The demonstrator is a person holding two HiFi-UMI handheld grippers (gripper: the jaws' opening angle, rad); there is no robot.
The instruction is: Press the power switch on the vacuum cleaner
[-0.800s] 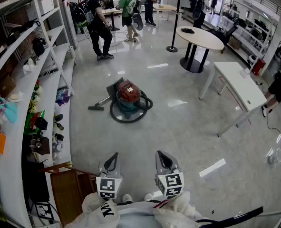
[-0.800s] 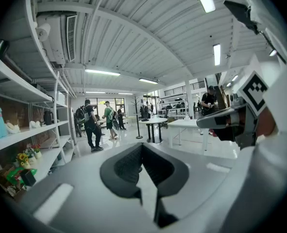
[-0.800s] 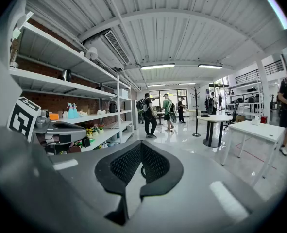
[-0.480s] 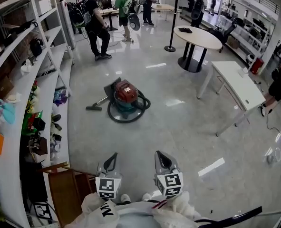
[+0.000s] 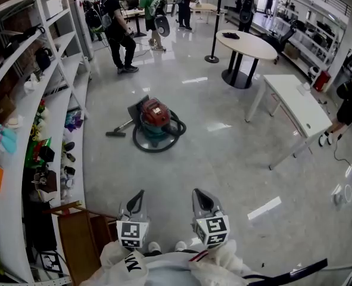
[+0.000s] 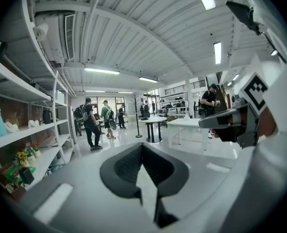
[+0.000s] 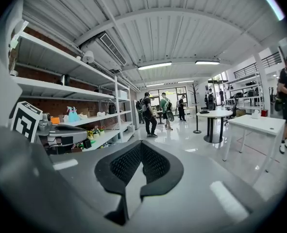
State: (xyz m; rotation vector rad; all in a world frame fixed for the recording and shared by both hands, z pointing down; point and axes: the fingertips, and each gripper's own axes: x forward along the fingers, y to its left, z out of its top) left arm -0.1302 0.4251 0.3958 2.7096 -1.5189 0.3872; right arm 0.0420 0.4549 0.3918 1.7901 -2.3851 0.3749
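Observation:
The vacuum cleaner [image 5: 155,119] is a red and teal canister on the glossy floor, with its black hose coiled around it and a floor nozzle [image 5: 114,133] lying to its left. It is several steps ahead of me and shows in neither gripper view. My left gripper [image 5: 140,194] and right gripper [image 5: 197,193] are held side by side close to my body at the bottom of the head view, far from the vacuum. In the left gripper view the left gripper [image 6: 142,146] has its jaws closed tip to tip on nothing, and the right gripper [image 7: 142,143] looks the same.
White shelving [image 5: 50,109] loaded with small items runs along the left. A wooden stool [image 5: 83,237] stands by my left side. A white rectangular table [image 5: 298,109] and a round table [image 5: 247,45] stand to the right. Several people [image 5: 116,25] stand at the far end.
The vacuum cleaner sits slightly higher and further left in the head view as the view shifted. The people at the back have moved a little. Both grippers stay shut in place.

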